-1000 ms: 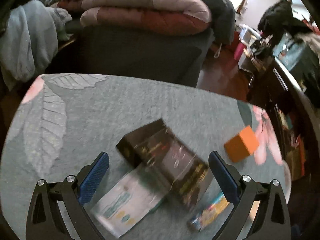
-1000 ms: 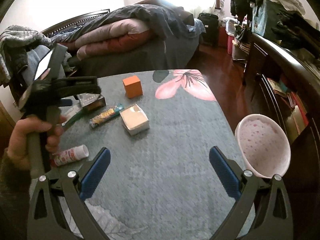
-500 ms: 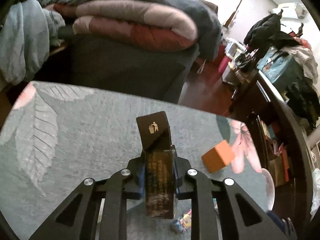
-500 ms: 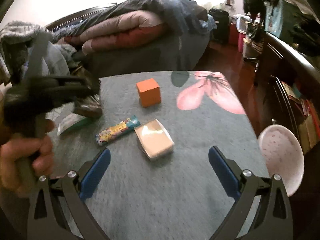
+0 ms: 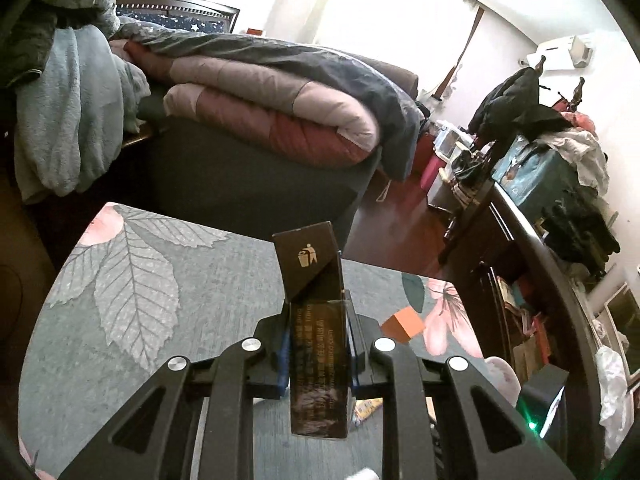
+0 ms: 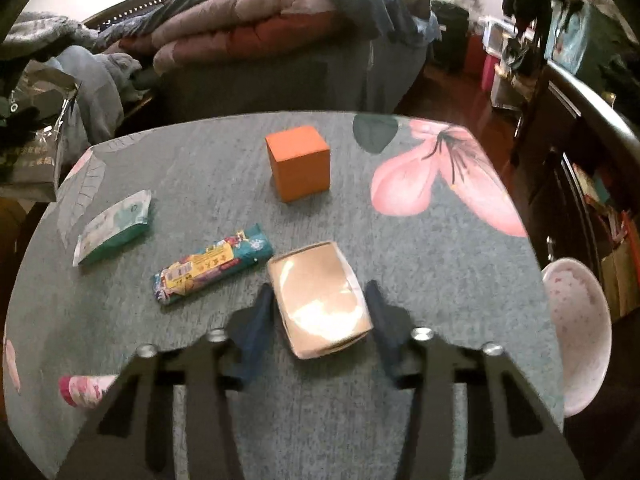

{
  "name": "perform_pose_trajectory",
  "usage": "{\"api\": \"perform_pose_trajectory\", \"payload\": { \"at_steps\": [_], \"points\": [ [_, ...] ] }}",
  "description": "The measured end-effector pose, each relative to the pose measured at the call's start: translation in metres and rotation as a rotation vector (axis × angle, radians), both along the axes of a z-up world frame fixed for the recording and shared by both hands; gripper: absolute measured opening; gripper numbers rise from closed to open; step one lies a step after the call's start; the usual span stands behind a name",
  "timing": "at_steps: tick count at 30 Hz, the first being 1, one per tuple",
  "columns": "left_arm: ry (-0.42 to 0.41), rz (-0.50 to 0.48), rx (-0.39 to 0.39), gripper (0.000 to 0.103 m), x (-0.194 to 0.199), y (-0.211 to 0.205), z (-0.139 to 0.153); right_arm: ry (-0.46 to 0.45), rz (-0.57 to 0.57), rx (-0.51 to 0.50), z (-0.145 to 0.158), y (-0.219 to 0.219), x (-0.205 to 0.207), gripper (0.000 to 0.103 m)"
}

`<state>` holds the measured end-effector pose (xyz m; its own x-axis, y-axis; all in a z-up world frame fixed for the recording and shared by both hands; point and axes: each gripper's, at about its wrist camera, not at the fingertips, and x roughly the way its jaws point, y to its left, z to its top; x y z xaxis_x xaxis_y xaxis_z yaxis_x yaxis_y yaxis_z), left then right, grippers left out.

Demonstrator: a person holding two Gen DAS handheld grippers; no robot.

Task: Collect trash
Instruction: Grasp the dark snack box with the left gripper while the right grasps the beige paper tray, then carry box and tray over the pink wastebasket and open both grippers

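Observation:
My left gripper is shut on a dark brown carton with its flap open, held above the table; the carton also shows at the left edge of the right wrist view. My right gripper straddles a white-and-tan box lying on the table, its blue fingers close to both sides; whether they touch the box I cannot tell. On the table lie a colourful snack wrapper, a teal-and-white tissue pack and an orange cube.
The table has a grey floral cloth. A pink speckled bowl stands at its right edge. A pink-and-white tube lies at the lower left. A bed with folded quilts is behind; a dark cabinet is to the right.
My left gripper closed on the dark carton and lifted it off the table. My right gripper moved forward to the white-and-tan box and narrowed around it.

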<state>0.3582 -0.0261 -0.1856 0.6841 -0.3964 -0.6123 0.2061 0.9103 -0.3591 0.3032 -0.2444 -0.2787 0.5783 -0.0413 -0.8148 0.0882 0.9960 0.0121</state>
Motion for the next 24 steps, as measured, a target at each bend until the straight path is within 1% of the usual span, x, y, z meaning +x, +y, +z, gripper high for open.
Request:
{"api": "perform_pose_trajectory", "payload": {
  "at_steps": [2,5,10,14,17,20,24],
  "points": [
    [-0.004,-0.007,-0.001,0.021,-0.007,-0.001,0.003,0.003,0.018,0.027,0.002,0.0,-0.006,0.043],
    [-0.012,-0.024,0.007,0.021,-0.02,-0.006,0.008,-0.014,0.008,0.046,0.009,-0.003,-0.021,0.043],
    [-0.031,-0.071,0.028,0.021,-0.048,-0.028,0.017,-0.052,-0.02,0.119,0.026,-0.021,-0.061,0.043],
    [-0.054,-0.123,0.048,0.021,-0.07,-0.053,0.026,-0.083,-0.058,0.127,0.037,-0.038,-0.097,0.043],
    [-0.072,-0.181,0.055,0.021,-0.088,-0.08,0.033,-0.103,-0.092,0.132,0.045,-0.055,-0.122,0.043],
    [-0.087,-0.228,0.057,0.021,-0.103,-0.102,0.037,-0.12,-0.123,0.136,0.051,-0.072,-0.147,0.043],
    [-0.097,-0.31,0.052,0.021,-0.12,-0.142,0.042,-0.136,-0.167,0.131,0.057,-0.093,-0.174,0.043]
  ]
}}
